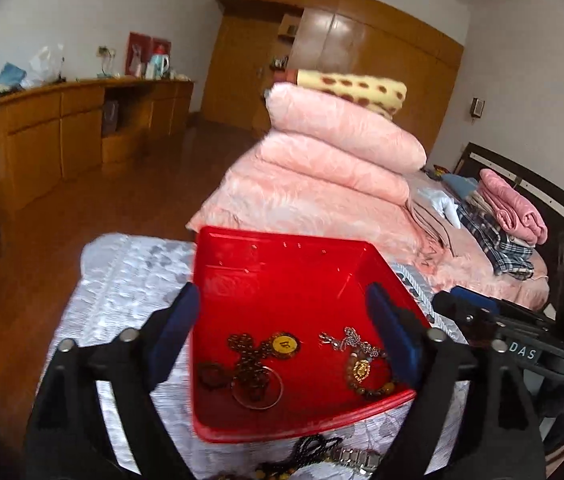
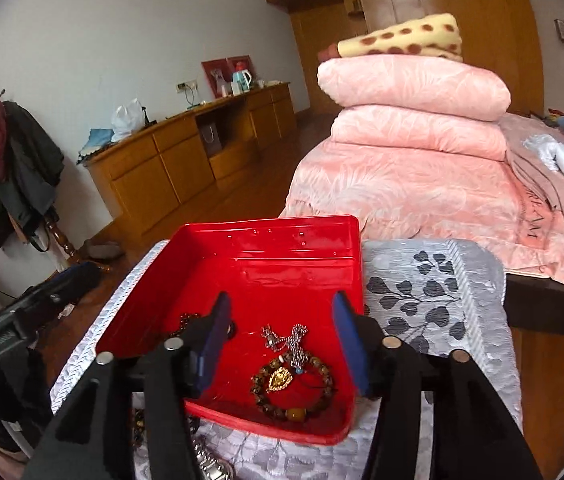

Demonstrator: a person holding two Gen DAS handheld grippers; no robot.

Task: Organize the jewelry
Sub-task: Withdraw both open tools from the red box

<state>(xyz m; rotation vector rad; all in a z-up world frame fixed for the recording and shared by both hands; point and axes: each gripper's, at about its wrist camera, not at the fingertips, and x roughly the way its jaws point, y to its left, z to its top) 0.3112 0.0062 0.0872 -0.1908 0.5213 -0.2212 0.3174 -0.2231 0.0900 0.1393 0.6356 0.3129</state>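
While both claws hang over the red tray [image 1: 242,256], nothing is held: the left claw [image 1: 287,328] is spread wide with only air between its blue pads, and the right claw [image 2: 278,344] is spread too — it frames the pieces on the tray's right side.

The tray sits on a tabletop under a grey leaf-patterned cloth [image 2: 421,304]. I count about five pieces inside: a brown bead strand [image 1: 248,354] tangled near a round gold tag [image 1: 285,345], a thin wire hoop [image 1: 257,388], a silver chain [image 2: 287,340] in a loose heap, and a beaded bracelet [image 2: 293,386] ringed around a gold pendant [image 2: 280,379]. Whether the pendant belongs to the bracelet I cannot tell.

Still outside, at the near rim, lie a black bead strand [image 1: 313,446] and a metal watch band [image 1: 355,458] — two pieces at least, though the frame edge cuts them off.

All of it looks light and limp. Chains and strands should sag and slip from a pinch, so I would bite across a bunched part, not a single link. The bracelet is probably best nipped across its bead ring; the hoop is thin, lies flat and may skid on the slick plastic.
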